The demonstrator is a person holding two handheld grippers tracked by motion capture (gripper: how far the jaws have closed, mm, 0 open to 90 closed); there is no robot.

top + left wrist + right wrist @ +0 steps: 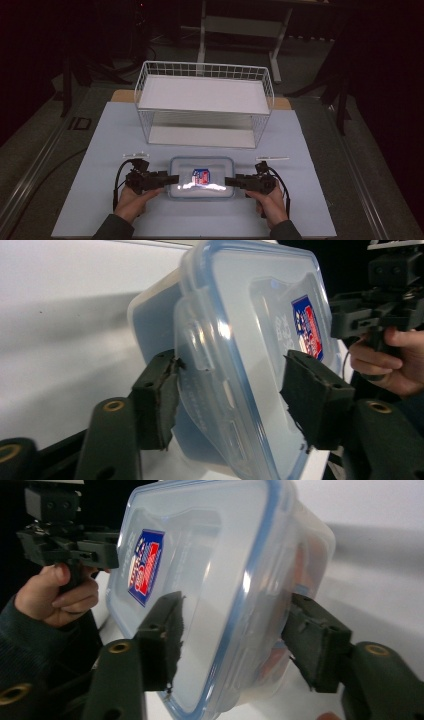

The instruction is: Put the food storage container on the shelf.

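Note:
A clear plastic food container (201, 177) with a blue-rimmed snap lid and a red-and-blue label lies near the front of the table. My left gripper (170, 179) holds its left end. In the left gripper view the container (250, 315) sits between the jaws of my left gripper (232, 400), one pad on the side latch flap and the other on the lid. My right gripper (231, 181) holds the right end. In the right gripper view my right gripper (235, 640) clamps the container (200, 555), one pad on the lid and one under the base.
A white wire basket shelf (205, 100) with two levels stands behind the container at mid-table. Two small clear strips (136, 155) (272, 158) lie on the pale blue mat (100, 200). A table frame and dark floor lie beyond.

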